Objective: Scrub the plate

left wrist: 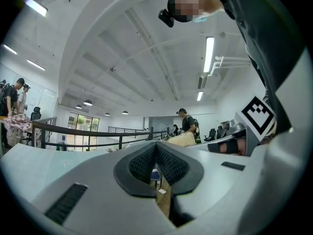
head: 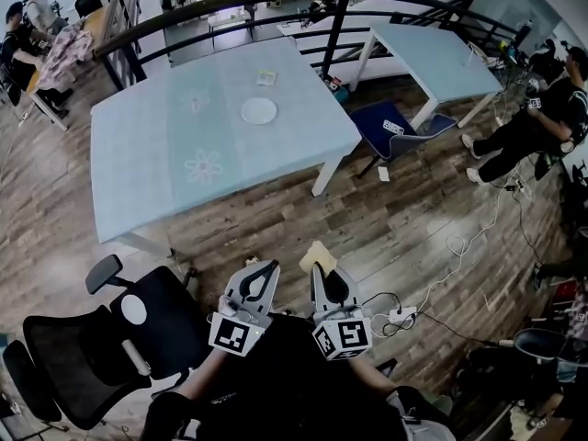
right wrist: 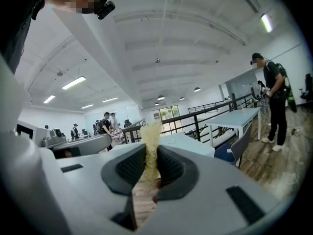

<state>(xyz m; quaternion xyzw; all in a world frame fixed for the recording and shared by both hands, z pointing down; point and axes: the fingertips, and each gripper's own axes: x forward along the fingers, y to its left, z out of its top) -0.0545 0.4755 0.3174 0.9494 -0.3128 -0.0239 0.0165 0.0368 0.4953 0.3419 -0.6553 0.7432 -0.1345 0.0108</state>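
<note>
I hold both grippers low and close to my body, over a wood-plank floor (head: 404, 237). The left gripper (head: 265, 267) has its jaws pressed together with nothing between them. The right gripper (head: 321, 270) is clamped on a pale yellow sponge (right wrist: 150, 137), which stands upright and sticks out past the jaw tips. The white plate (head: 259, 110) lies well ahead of both grippers, near the middle of a table with a light blue cloth (head: 156, 154); a small square item (head: 266, 78) sits just beyond it. A black office chair (head: 87, 361) stands at my left.
</note>
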